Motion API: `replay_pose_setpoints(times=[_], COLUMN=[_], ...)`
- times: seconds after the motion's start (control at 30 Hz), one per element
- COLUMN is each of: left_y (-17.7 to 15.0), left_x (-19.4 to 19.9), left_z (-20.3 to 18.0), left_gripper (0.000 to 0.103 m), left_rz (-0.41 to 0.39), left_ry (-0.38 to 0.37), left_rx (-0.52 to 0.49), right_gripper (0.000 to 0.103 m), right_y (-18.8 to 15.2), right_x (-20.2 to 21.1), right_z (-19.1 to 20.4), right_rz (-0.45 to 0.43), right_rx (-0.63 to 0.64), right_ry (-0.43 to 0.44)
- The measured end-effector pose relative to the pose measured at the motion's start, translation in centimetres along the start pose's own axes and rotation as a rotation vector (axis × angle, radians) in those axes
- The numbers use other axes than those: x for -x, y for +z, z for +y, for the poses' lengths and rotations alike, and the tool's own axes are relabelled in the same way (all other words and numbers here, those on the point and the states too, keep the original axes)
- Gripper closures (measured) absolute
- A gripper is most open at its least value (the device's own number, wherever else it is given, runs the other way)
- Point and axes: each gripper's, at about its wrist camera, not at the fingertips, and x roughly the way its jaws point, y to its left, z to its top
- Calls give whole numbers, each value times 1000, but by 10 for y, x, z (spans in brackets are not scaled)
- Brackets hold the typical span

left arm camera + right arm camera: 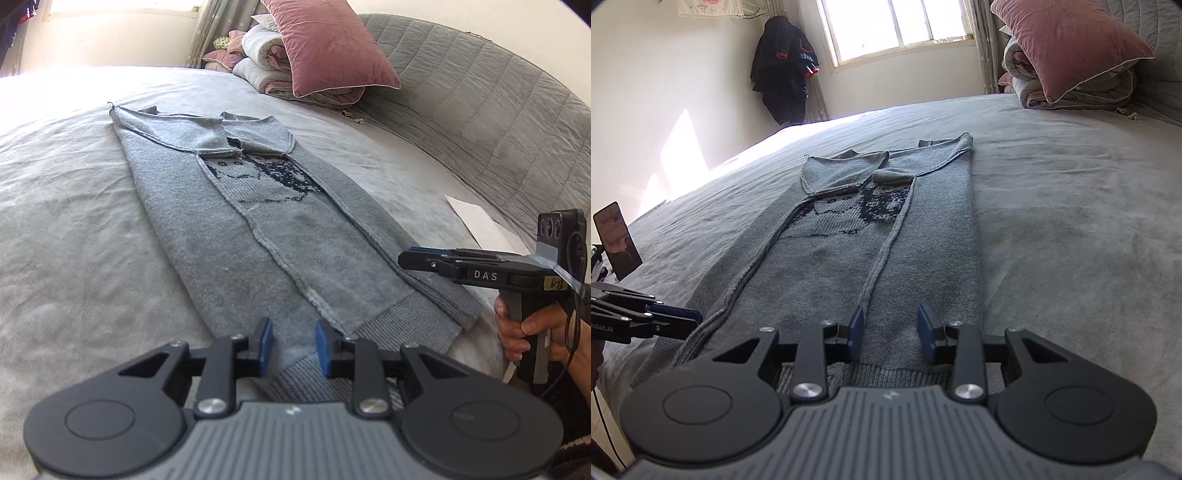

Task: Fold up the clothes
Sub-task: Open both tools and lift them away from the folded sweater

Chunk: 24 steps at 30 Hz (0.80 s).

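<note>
We have both tongs at the near end of the sweater (pixel 280 236), right at its ribbed hem (pixel 402 325), and the sweater's long axis runs straight away from us across the bed (pixel 74 206) toward its collar. Sleeves are already folded in, so it lies as a long narrow strip, and our guess is the coming move is a hem-to-collar fold along that axis. Left tongs (pixel 294 345): partly open, blue pads either side of the hem near its left corner, cloth in the gap but pads not pressing that we can see. Right tongs (pixel 891 332): also partly open, a little wider, over the hem toward the right side, nothing pinched. Both look equally close to the hem; neither has a grip yet. In the left view the right tongs sit just off the hem's right corner, the hand (pixel 532 332) on their handle. Beyond the collar: pink pillow (pixel 332 44) on rolled quilts by the grey headboard (pixel 480 96).
</note>
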Motion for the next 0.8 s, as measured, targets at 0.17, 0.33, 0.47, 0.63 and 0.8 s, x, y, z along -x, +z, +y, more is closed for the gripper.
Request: replay_pose_setpoints(times=[0.17, 0.33, 0.47, 0.63, 0.8], left_y=[0, 33, 70, 88, 72], left_x=[17, 14, -16, -63, -74], left_z=[-15, -2, 14, 35, 35], left_gripper=[71, 71, 71, 71, 70], left_rz=[25, -68, -98, -81, -102], left_ry=[-52, 47, 151, 285, 328], left_rx=[-98, -52, -51, -16, 15], right_gripper=[66, 66, 66, 66, 66], right_y=[-3, 19, 52, 85, 85], right_x=[16, 19, -2, -52, -89], right_z=[1, -9, -14, -16, 18], right_rz=[25, -17, -25, -19, 20], right_rx=[47, -9, 2, -19, 12], right_ry=[86, 48, 16, -14, 52])
